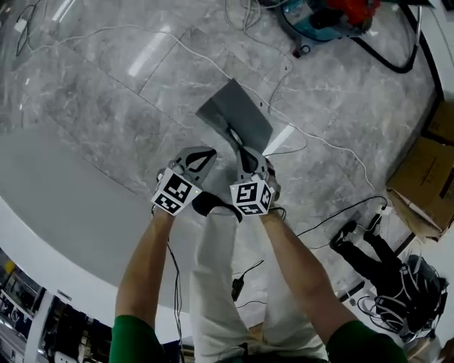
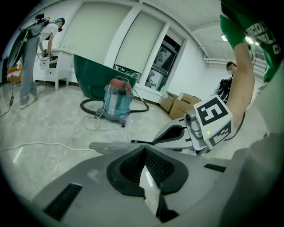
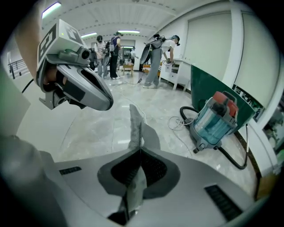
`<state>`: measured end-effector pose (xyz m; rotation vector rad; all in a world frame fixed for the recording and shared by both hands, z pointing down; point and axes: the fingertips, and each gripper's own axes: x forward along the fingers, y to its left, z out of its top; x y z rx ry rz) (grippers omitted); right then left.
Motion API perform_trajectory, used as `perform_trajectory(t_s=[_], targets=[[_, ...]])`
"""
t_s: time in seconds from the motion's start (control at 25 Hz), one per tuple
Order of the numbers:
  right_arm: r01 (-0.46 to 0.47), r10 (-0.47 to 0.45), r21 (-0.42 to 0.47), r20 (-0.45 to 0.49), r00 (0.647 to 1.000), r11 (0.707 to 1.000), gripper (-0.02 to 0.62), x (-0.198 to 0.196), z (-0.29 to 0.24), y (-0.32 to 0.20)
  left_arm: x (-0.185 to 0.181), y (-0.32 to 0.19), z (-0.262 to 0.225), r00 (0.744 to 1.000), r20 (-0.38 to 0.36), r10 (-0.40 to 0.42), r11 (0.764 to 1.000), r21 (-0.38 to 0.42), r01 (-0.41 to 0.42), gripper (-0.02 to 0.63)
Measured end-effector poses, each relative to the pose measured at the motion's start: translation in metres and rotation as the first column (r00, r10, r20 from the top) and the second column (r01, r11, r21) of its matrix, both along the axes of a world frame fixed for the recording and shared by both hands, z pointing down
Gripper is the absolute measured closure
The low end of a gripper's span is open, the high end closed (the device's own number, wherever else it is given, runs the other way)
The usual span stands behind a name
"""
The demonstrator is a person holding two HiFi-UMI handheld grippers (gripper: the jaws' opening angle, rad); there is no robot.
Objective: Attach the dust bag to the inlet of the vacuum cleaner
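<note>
The dust bag (image 1: 235, 117) is a flat grey sheet hanging in the air above the marble floor. My right gripper (image 1: 246, 157) is shut on its near corner, and in the right gripper view the bag (image 3: 135, 127) runs edge-on out of the closed jaws. Close beside it on the left, my left gripper (image 1: 202, 159) is shut too; in its own view a pale edge of the bag (image 2: 112, 145) sits between the jaws. The teal vacuum cleaner (image 1: 328, 17) with a red top stands far off on the floor, also visible as the vacuum cleaner (image 2: 117, 103) and the vacuum cleaner (image 3: 217, 119).
A black hose (image 1: 386, 58) curls from the vacuum. White cables (image 1: 323, 145) cross the floor. Cardboard boxes (image 1: 428, 170) stand at the right, with black gear (image 1: 369, 249) below them. A green partition (image 3: 208, 91) rises behind the vacuum. Several people (image 3: 156, 57) stand in the background.
</note>
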<state>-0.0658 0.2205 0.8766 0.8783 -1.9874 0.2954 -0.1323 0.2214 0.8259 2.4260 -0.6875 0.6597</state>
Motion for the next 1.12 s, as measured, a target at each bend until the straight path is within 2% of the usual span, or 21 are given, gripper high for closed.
perform_trajectory(t_s=[0.28, 0.56, 0.76, 0.96, 1.12], targets=[[-0.032, 0.030, 0.052, 0.032, 0.999, 0.998, 0.581, 0.040, -0.107, -0.038, 0.031, -0.037, -0.116, 0.999, -0.007, 0.037, 0.996, 0.087, -0.036, 0.603], [0.061, -0.072, 0.116, 0.094, 0.993, 0.991, 0.581, 0.056, -0.206, -0.046, 0.067, -0.066, -0.225, 0.994, -0.018, 0.111, 0.971, 0.216, -0.105, 0.603], [0.117, -0.137, 0.159, 0.123, 0.983, 0.980, 0.581, 0.068, -0.264, -0.047, 0.081, -0.078, -0.260, 0.985, 0.024, 0.169, 0.953, 0.252, -0.170, 0.603], [0.181, -0.207, 0.196, 0.124, 0.970, 0.964, 0.581, 0.082, -0.300, -0.057, 0.101, -0.090, -0.286, 0.956, 0.094, 0.279, 0.903, 0.312, -0.294, 0.603], [0.243, -0.273, 0.210, 0.125, 0.954, 0.947, 0.581, 0.093, -0.318, -0.063, 0.122, -0.095, -0.294, 0.910, 0.165, 0.381, 0.851, 0.322, -0.415, 0.603]])
